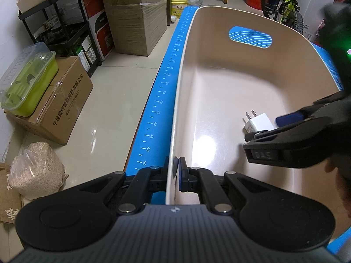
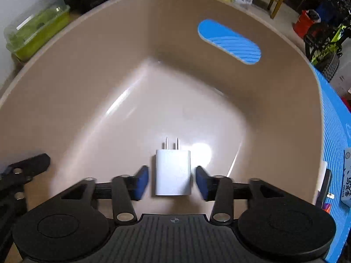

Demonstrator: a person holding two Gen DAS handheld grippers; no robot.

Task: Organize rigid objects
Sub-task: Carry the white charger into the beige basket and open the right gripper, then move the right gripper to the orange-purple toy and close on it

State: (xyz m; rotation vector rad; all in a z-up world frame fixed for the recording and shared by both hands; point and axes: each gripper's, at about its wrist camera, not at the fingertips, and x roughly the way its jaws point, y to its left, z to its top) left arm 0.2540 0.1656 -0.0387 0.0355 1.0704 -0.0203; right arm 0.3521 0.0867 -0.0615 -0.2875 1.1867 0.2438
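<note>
A beige plastic basket [image 1: 241, 83] with an oval handle slot stands on a blue mat [image 1: 158, 100]. My left gripper [image 1: 175, 171] is shut on the basket's near-left rim, one pad on each side of the wall. A white plug adapter [image 2: 172, 173] with two prongs lies on the basket floor; it also shows in the left wrist view [image 1: 258, 122]. My right gripper [image 2: 172, 180] is open inside the basket, its blue pads a little apart from the adapter on either side. The right gripper also shows in the left wrist view [image 1: 283, 129].
The basket's walls [image 2: 87, 65] rise around the right gripper. A blue-and-white packet [image 2: 347, 175] and a dark flat object [image 2: 324, 188] lie on the mat right of the basket. Cardboard boxes [image 1: 57, 109], a green container [image 1: 28, 81] and a bicycle [image 1: 285, 0] stand on the floor beyond.
</note>
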